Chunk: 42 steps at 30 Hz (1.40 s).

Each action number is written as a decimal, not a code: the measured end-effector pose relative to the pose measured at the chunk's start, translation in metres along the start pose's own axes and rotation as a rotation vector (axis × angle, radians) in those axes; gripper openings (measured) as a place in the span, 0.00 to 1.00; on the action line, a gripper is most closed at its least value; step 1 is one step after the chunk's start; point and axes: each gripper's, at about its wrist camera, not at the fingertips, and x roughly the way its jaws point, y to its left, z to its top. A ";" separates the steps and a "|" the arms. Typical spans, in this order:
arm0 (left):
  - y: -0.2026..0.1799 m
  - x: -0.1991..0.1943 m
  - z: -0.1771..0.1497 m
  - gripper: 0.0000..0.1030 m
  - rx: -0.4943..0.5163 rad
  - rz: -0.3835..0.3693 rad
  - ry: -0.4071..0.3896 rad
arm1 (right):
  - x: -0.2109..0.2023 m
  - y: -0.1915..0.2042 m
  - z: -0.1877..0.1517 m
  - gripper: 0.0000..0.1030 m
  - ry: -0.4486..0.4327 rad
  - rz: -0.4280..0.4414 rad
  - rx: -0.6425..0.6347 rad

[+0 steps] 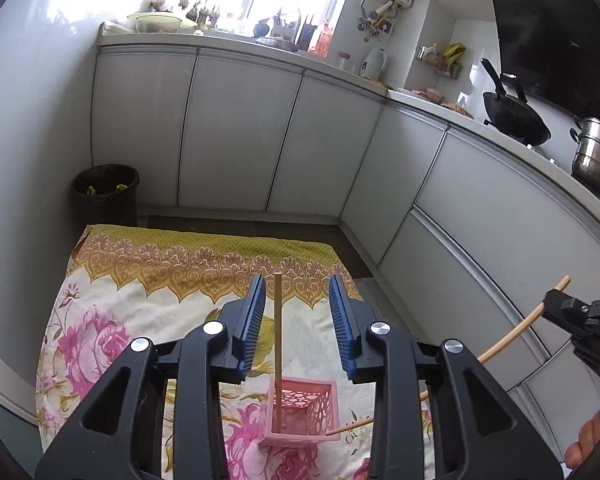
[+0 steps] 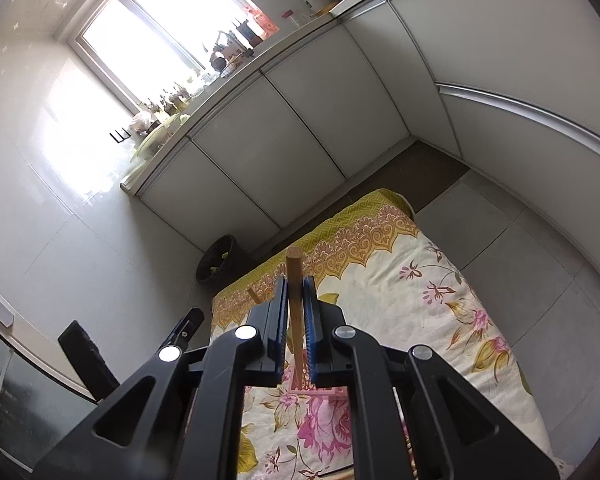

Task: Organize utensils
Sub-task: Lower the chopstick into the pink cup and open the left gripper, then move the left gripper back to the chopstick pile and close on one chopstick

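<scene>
In the left wrist view, the left hand-held gripper [image 1: 298,304] fills the lower centre of the frame with its blue pads apart. A chopstick [image 1: 277,344] stands upright in the gap between them, touching neither pad, its lower end inside the pink basket [image 1: 300,412] at the bottom centre. The basket sits on a floral cloth [image 1: 112,320] that covers the lower left of the frame. A second chopstick [image 1: 350,428] lies on the cloth just right of the basket, its tip touching the basket's lower right corner. At the right edge of the same view the right hand-held gripper [image 1: 556,304] is clenched on a third chopstick [image 1: 512,332], which slants from lower left to upper right and pokes out past the jaws. Part of a hand [image 1: 592,436] shows in the lower right corner. In the right wrist view, the right hand-held gripper [image 2: 296,308] sits at the lower centre, its pads pressed on that stick [image 2: 294,300], whose round end rises above the fingertips. A strip of the pink basket [image 2: 320,392] shows below the pads, and the cloth [image 2: 420,300] runs off to the right. A dark bin [image 1: 106,192] stands at the middle left of the left wrist view, beyond the cloth. White cabinets [image 1: 240,128] run across the upper part of the frame under a cluttered counter [image 1: 236,42]. A wok [image 1: 516,116] and a steel pot [image 1: 594,152] sit at the upper right.
</scene>
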 end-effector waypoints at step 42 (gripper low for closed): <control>-0.008 -0.042 -0.055 0.93 0.073 0.067 0.075 | -0.002 -0.005 -0.078 0.93 -0.203 -0.381 -0.258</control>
